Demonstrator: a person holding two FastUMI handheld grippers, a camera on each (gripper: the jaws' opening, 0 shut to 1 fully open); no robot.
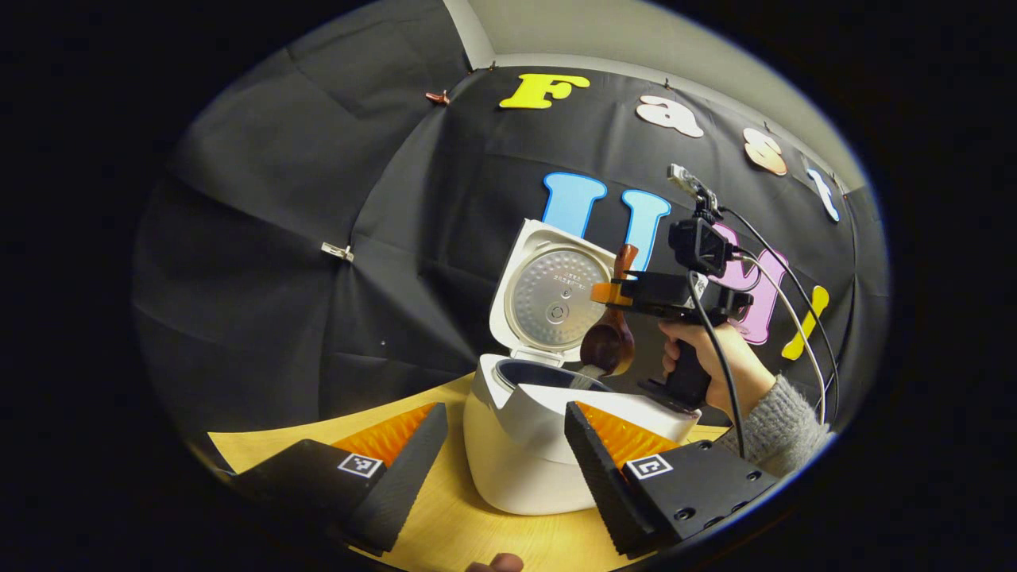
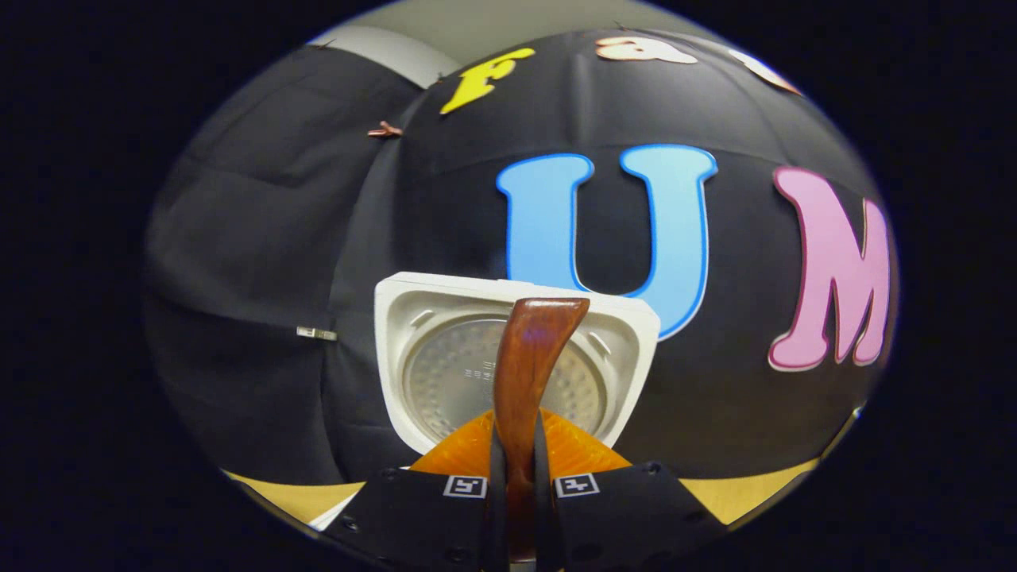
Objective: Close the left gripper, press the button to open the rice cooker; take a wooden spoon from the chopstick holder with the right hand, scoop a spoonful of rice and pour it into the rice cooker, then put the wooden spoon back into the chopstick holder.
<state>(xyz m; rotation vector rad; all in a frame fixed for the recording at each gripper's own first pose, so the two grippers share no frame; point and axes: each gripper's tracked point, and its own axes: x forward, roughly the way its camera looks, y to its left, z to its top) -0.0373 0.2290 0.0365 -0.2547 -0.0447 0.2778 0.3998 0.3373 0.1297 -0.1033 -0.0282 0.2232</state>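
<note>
Black cloth backs the worktop. Cooker stands open. Right hand-held gripper pinches the spoon, tipping rice into the pot. Left hand-held gripper is spread, idle. Remaining: return spoon to holder.

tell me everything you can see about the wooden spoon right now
The dark reddish-brown glossy wooden spoon hangs bowl-down over the open white rice cooker, with pale rice spilling from the bowl toward the pot. Its curved handle points up, clamped between the fingers of the right gripper, in front of the raised lid.
</note>
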